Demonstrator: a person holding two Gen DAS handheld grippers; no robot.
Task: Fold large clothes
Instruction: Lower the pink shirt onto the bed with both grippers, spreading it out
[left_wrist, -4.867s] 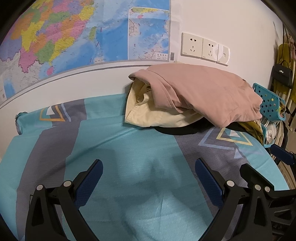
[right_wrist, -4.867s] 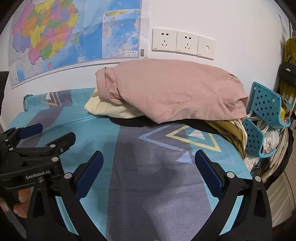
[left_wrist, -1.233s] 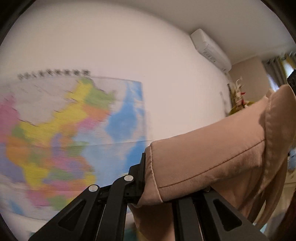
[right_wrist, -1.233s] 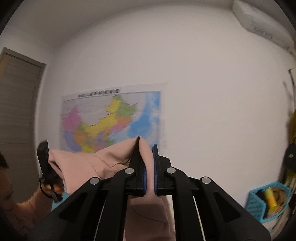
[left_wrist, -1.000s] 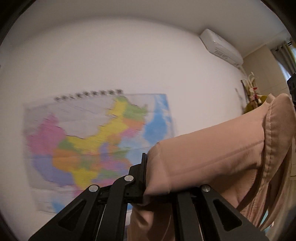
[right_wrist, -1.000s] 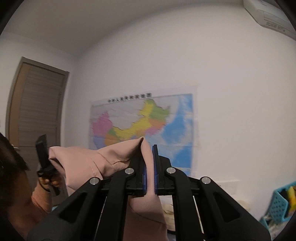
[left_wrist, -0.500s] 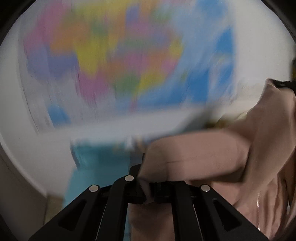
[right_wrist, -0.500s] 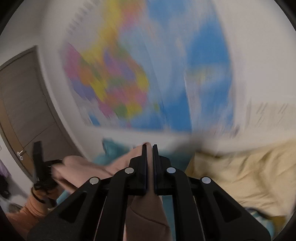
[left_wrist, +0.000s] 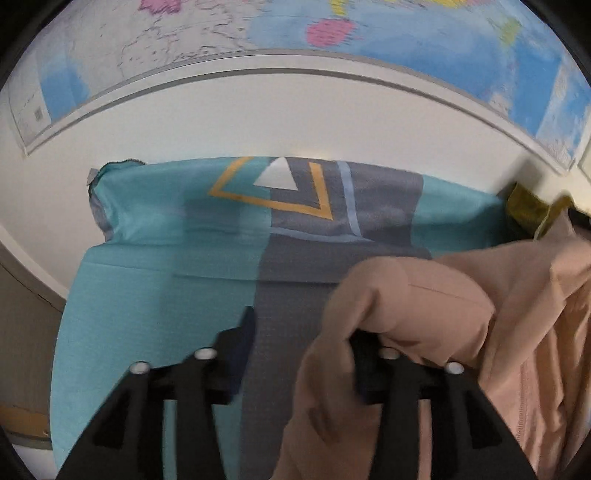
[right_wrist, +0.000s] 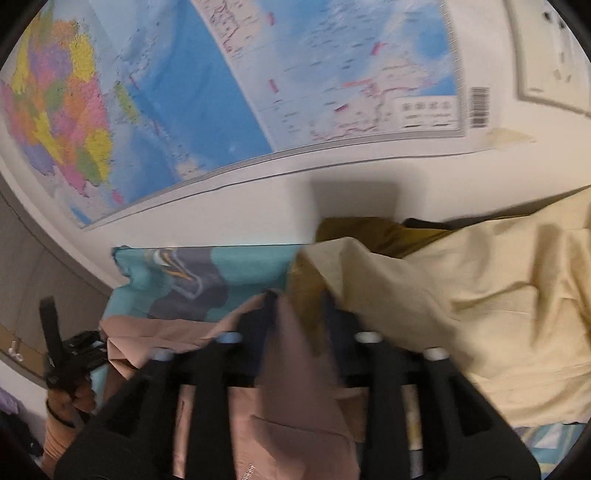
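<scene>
step: laying out the pink garment (left_wrist: 424, 314) on the bedsheet (left_wrist: 166, 295), judged from the parted fingers.
left gripper (left_wrist: 303, 347): fingers part-open; cloth draped over the right finger, nothing pinched.
right gripper (right_wrist: 299, 317): fingers part-open; blurred pink cloth lies between them, grip unclear.
beyond fingers: cream garment (right_wrist: 461, 295) right of the right gripper; map (right_wrist: 258, 74) on the wall.
next: spread it flat.

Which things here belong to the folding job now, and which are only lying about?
Part of the job:
- pink garment
- left gripper, right gripper, both open
- patterned bed sheet, the work surface

Lying about:
- cream garment
- olive garment
- wall map
</scene>
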